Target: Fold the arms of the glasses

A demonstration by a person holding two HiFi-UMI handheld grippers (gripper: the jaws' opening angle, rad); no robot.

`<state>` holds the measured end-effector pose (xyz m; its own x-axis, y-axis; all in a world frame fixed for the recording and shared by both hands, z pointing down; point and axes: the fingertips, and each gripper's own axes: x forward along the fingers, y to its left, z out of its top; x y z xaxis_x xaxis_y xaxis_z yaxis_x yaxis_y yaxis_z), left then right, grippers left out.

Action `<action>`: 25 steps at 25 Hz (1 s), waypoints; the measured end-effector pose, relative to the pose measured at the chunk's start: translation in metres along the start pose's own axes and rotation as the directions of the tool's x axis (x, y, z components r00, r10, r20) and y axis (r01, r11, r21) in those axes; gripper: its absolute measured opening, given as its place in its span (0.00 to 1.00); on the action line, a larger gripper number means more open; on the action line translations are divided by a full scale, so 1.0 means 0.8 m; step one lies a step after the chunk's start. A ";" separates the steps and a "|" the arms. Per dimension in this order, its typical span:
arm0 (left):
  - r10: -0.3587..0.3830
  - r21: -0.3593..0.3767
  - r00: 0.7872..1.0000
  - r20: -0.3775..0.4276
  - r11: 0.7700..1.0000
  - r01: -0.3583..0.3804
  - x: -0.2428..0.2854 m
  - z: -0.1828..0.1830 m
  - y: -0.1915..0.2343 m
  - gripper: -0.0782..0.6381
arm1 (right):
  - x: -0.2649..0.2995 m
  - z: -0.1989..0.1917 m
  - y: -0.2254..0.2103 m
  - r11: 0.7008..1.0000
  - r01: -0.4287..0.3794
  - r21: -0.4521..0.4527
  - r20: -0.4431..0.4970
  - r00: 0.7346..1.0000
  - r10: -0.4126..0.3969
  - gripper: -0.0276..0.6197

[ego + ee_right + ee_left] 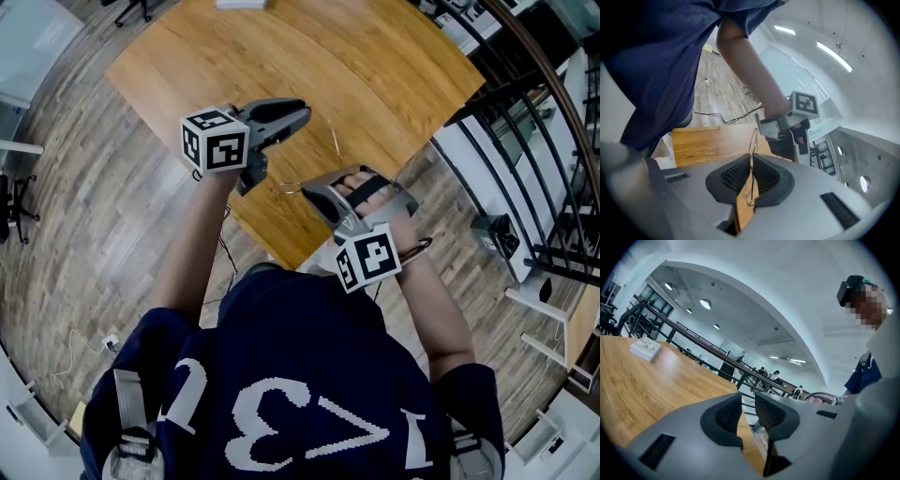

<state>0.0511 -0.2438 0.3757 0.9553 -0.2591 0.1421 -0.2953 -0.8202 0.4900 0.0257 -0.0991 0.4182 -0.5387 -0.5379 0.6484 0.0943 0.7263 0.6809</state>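
The glasses (753, 141) sit in the narrow gap between the fingers (736, 176) of the right gripper (751, 154). The ribbed pads are closed on the thin frame from both sides. Part of the frame lies back in the gap, behind the fingertips. The rest reaches out past the tips and ends just beside the grey body of the left gripper (785, 124). Whether it touches that body cannot be told.

The glasses are very thin, pale metal wire, seen edge-on, so they show as little more than a fine curved line with a small loop low between the pads. How the arms are set cannot be made out.

Their long axis runs along the right fingers, from the back of the gap out beyond the tips, and the far end curves slightly to one side. In the head view they show only as a faint wire (287, 187) off the right fingertips, over the near edge of the desk (375, 66).

The left gripper's fingers (729, 413) stand apart with nothing between them. Only the desk edge and a railing show through the gap. In the head view those fingertips point out over the desk, away from the glasses.
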 end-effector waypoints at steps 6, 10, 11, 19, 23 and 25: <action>-0.043 -0.080 0.999 0.023 0.996 0.045 0.023 0.013 0.010 0.23 | 0.002 0.018 0.014 1.000 -0.015 -0.018 0.012 1.000 0.015 0.10; -0.095 -0.130 0.994 -0.049 0.988 0.088 0.033 -0.001 0.010 0.21 | 0.000 0.012 0.011 1.000 -0.010 -0.012 0.006 1.000 0.010 0.10; -0.101 -0.144 0.993 -0.054 0.985 0.093 0.033 -0.004 0.010 0.19 | -0.001 0.011 0.012 1.000 -0.010 -0.011 0.004 1.000 0.010 0.10; -0.170 -0.239 0.984 -0.062 0.959 0.150 0.015 -0.014 0.007 0.15 | 0.002 0.001 0.011 1.000 -0.011 0.007 -0.017 1.000 0.011 0.10; -0.199 -0.259 0.978 -0.060 0.949 0.177 -0.002 -0.024 0.009 0.15 | 0.001 -0.014 0.006 0.999 0.005 0.044 -0.035 0.999 -0.003 0.10; -0.205 -0.276 0.977 -0.061 0.944 0.181 -0.013 -0.025 -0.002 0.15 | 0.000 -0.022 0.001 0.998 0.014 0.064 -0.045 0.999 -0.011 0.10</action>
<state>0.0420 -0.2299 0.3908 0.9945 -0.0535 0.0906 -0.1027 -0.6802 0.7258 0.0404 -0.1060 0.4251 -0.5014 -0.5649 0.6553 0.0331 0.7443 0.6670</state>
